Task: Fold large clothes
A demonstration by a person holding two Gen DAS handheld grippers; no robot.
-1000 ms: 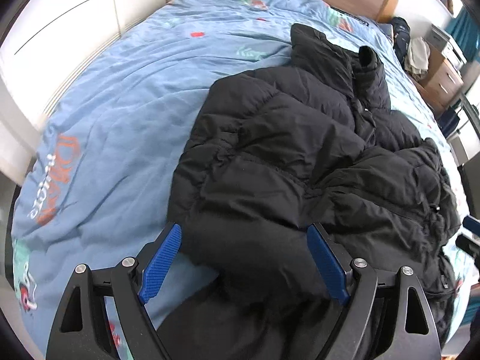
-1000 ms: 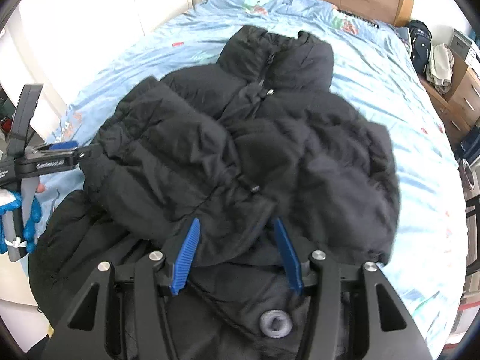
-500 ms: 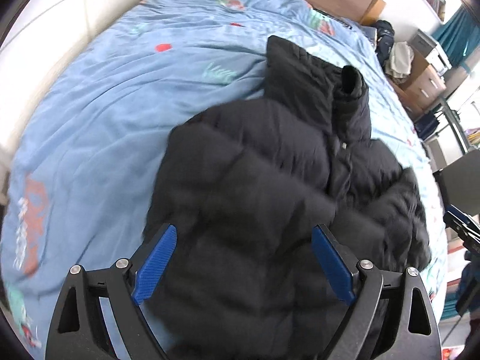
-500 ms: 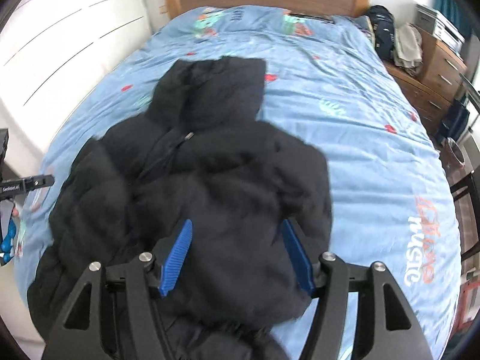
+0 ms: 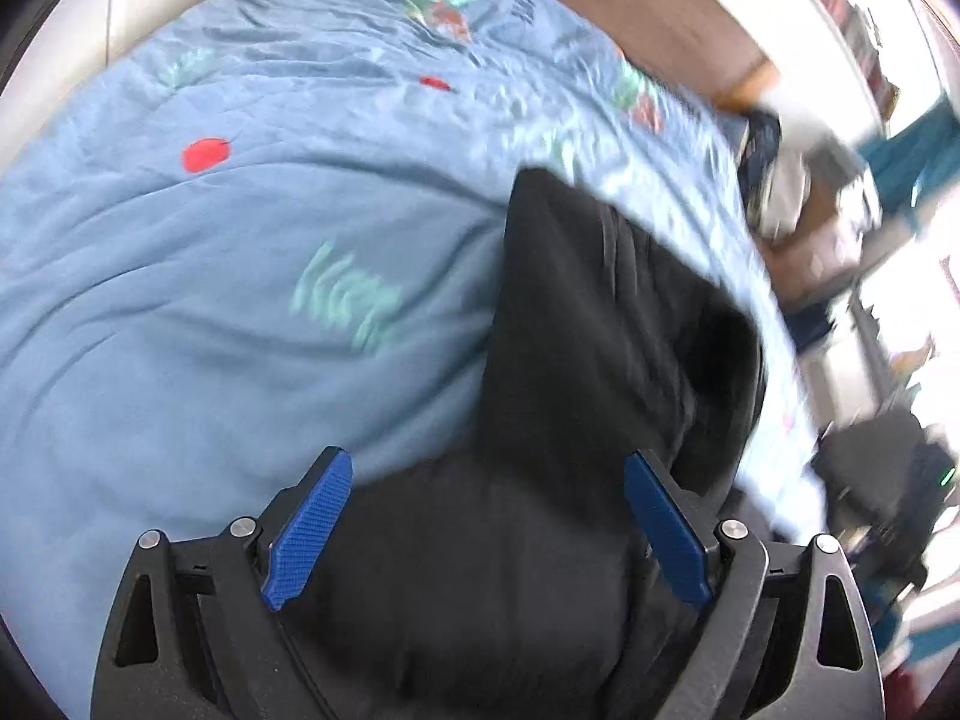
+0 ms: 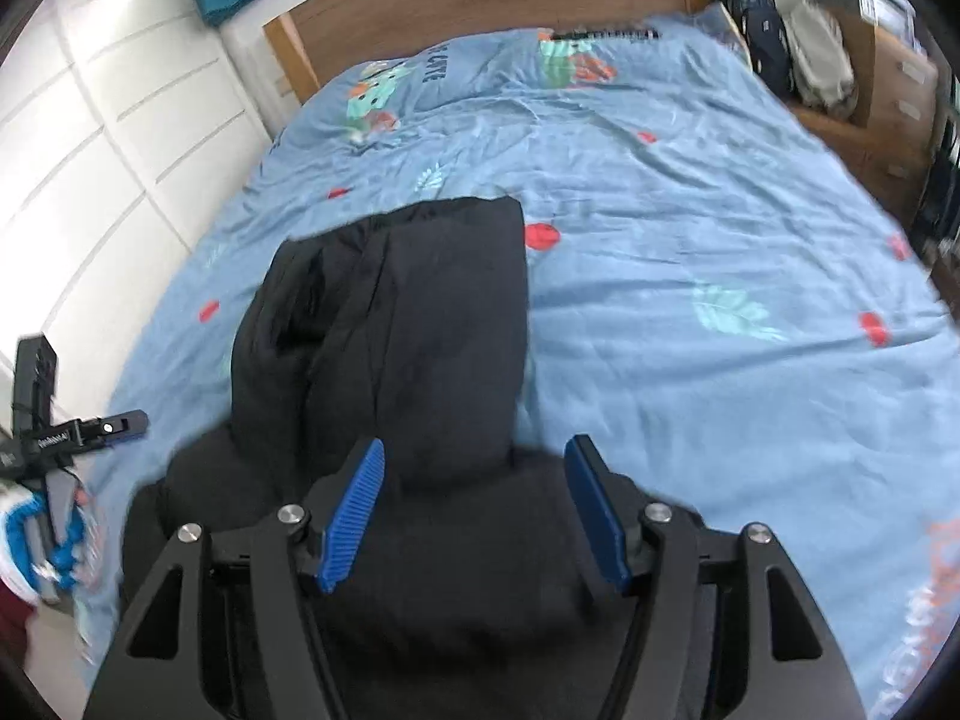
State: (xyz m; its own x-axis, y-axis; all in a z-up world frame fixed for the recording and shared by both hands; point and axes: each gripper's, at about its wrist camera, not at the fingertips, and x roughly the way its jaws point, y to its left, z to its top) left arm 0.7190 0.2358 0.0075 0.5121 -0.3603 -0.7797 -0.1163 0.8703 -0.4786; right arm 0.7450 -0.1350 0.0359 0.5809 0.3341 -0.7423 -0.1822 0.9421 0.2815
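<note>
The black puffer jacket (image 6: 420,324) lies bundled on the bed (image 6: 690,312), on the blue printed duvet, nearer the bed's left edge than its right and toward the foot. In the right wrist view its collar end points toward the wooden headboard (image 6: 480,6), and the lower body of the jacket spreads wider under the camera.

The right tool (image 6: 474,510) is held above the jacket's near part with its blue pads (image 6: 354,510) spread well apart. Black fabric fills the gap between them, but neither pad is seen pressing on it, so the tool grips nothing that can be seen.

The left tool (image 5: 486,525) is likewise wide open, its blue pads (image 5: 309,531) set far apart over the jacket (image 5: 600,330). The dark cloth passes below and between them; whether it touches them cannot be told, as this view is blurred. From this side the jacket runs up and to the right across the duvet (image 5: 240,300).

In the right wrist view, the left tool's black frame (image 6: 66,432) shows at the left edge of the bed, beside a blue and white glove (image 6: 36,534). By the head of the bed on the right stand a wooden dresser (image 6: 888,96) with a dark bag (image 6: 756,30) and a pale bundle of cloth (image 6: 819,54)
</note>
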